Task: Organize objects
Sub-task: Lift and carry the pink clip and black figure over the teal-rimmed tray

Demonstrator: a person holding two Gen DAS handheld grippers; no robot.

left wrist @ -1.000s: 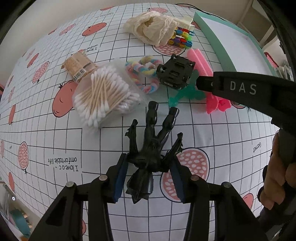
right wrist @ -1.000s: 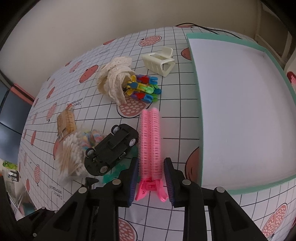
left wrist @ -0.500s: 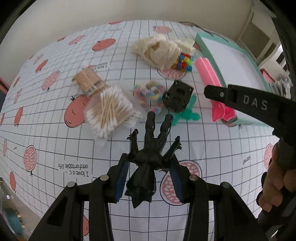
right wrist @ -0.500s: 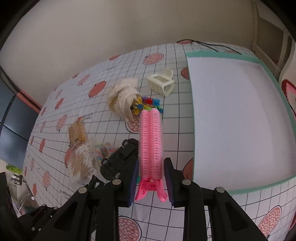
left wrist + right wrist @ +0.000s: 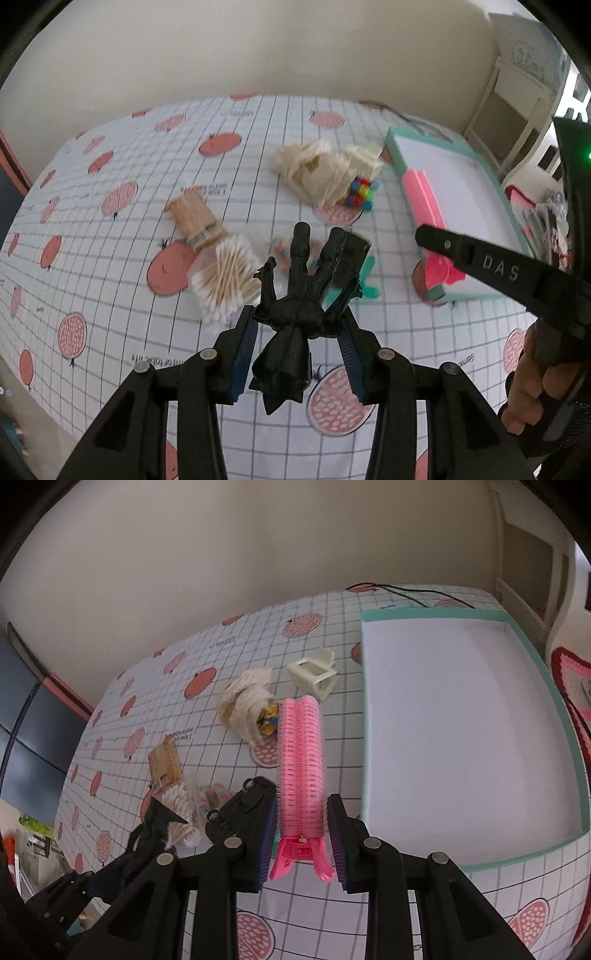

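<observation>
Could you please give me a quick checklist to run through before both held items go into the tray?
1. Right gripper shut on the pink clip: ok.
2. Left gripper shut on the black figure: ok.
3. Both items lifted off the table: ok.
4. Tray floor free of other things: ok.
5. Clip fully over the tray rim: not ok in the right wrist view; it sits beside the rim.
6. Grip firm enough for the carry: cannot tell.

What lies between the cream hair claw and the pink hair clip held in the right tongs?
Bare tablecloth only, in the right wrist view: the cream hair claw sits beyond the tip of the pink hair clip.
</observation>
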